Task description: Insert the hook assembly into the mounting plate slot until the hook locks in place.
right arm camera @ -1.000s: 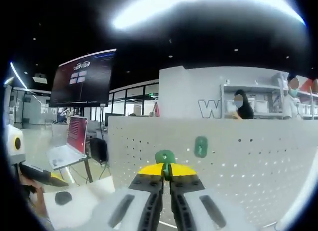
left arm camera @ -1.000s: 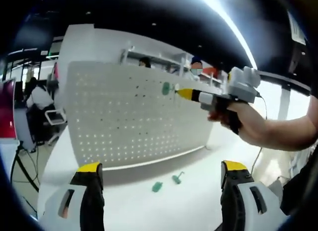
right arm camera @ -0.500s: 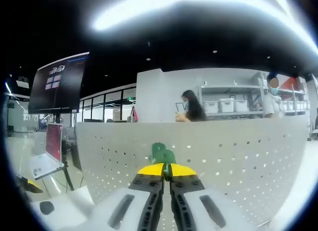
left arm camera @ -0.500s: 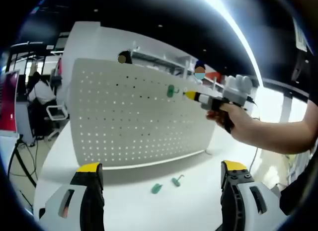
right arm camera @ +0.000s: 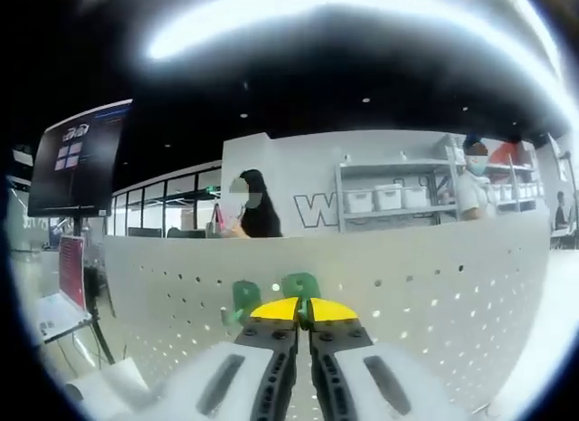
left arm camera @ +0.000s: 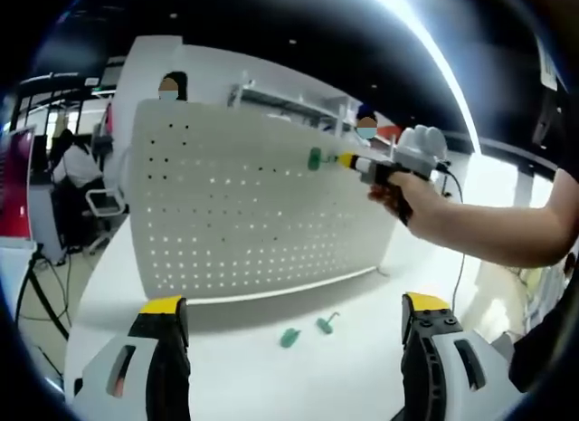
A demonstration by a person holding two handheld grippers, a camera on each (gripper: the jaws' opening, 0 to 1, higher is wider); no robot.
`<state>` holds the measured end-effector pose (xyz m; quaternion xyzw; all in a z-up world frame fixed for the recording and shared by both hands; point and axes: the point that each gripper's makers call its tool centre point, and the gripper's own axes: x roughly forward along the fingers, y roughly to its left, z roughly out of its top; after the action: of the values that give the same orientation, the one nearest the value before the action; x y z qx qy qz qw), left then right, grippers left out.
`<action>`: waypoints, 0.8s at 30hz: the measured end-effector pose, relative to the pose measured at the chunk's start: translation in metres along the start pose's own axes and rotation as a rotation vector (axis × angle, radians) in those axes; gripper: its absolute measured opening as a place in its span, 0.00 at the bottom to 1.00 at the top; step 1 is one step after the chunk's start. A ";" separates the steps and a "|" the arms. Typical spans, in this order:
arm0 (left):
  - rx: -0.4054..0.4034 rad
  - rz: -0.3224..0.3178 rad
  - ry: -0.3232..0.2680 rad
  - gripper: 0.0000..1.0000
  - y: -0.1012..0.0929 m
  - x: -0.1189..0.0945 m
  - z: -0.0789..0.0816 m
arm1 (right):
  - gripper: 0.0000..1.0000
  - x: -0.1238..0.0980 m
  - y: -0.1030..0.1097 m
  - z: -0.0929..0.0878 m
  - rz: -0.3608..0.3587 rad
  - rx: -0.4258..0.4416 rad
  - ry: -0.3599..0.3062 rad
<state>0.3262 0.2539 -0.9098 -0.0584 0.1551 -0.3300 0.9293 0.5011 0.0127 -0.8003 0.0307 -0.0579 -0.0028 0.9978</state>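
A white perforated mounting plate stands upright on the white table. A person's hand holds my right gripper up at the plate's upper right, with a green hook piece just off its yellow tips. In the right gripper view my right gripper is shut on a green hook, held close against the plate. A second green hook sits on the plate just to its left. My left gripper hangs open above the table, nothing between its jaws.
Two more green hook pieces lie on the table in front of the plate's foot. The person's forearm reaches in from the right. Shelves and people stand behind the plate.
My right gripper has moved sideways along the plate with its hook; the hook on the plate now lies left of the held one instead of right. My left gripper stays open.
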 end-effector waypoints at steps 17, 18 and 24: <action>-0.002 0.024 0.012 0.97 0.011 -0.003 -0.004 | 0.00 0.007 -0.002 -0.009 -0.080 0.041 -0.014; -0.003 0.024 0.014 0.97 0.011 -0.003 -0.005 | 0.00 0.007 -0.003 -0.009 -0.082 0.042 -0.014; -0.010 0.017 0.021 0.97 0.010 -0.002 -0.008 | 0.00 0.007 -0.002 -0.010 -0.086 0.008 -0.008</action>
<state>0.3278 0.2633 -0.9188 -0.0585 0.1670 -0.3220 0.9301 0.5093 0.0118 -0.8095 0.0369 -0.0604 -0.0456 0.9964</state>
